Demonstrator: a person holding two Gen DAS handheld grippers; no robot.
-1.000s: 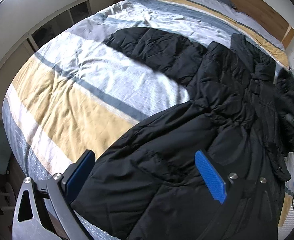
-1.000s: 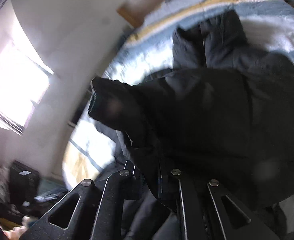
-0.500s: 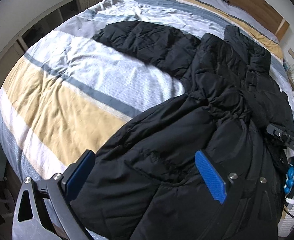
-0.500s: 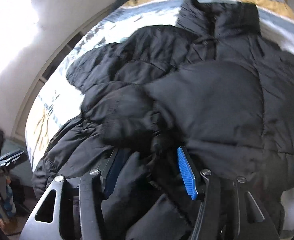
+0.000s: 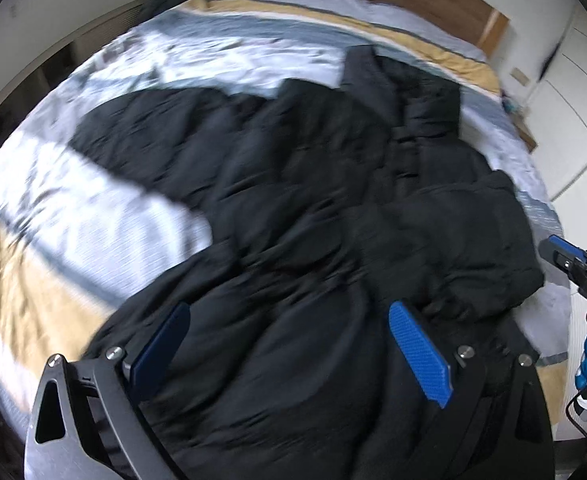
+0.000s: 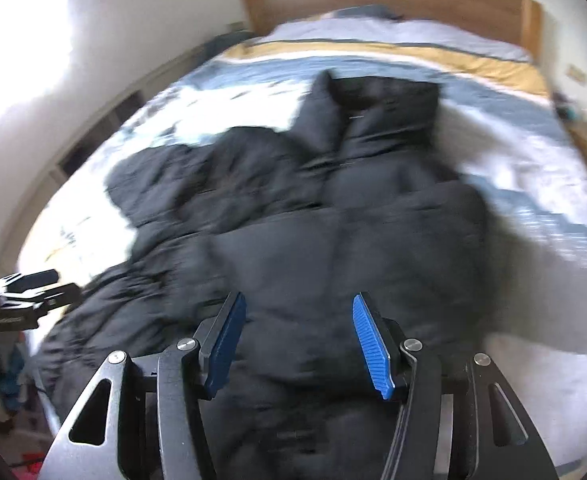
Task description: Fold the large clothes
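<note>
A black puffer jacket lies spread on the striped bed, collar toward the headboard. It also shows in the right wrist view. Its left sleeve stretches out to the left. Its right sleeve lies folded over the body. My left gripper is open and empty above the jacket's lower hem. My right gripper is open and empty above the jacket's lower right part. It also shows at the right edge of the left wrist view. Both views are blurred by motion.
The bed has a striped duvet in white, grey and mustard and a wooden headboard. Shelves run along the left wall. White cupboards stand on the right. My left gripper shows at the left edge of the right wrist view.
My right gripper let go of the right sleeve, which now lies folded across the jacket's body, and drew back open. My left gripper moved in over the hem, staying open.
</note>
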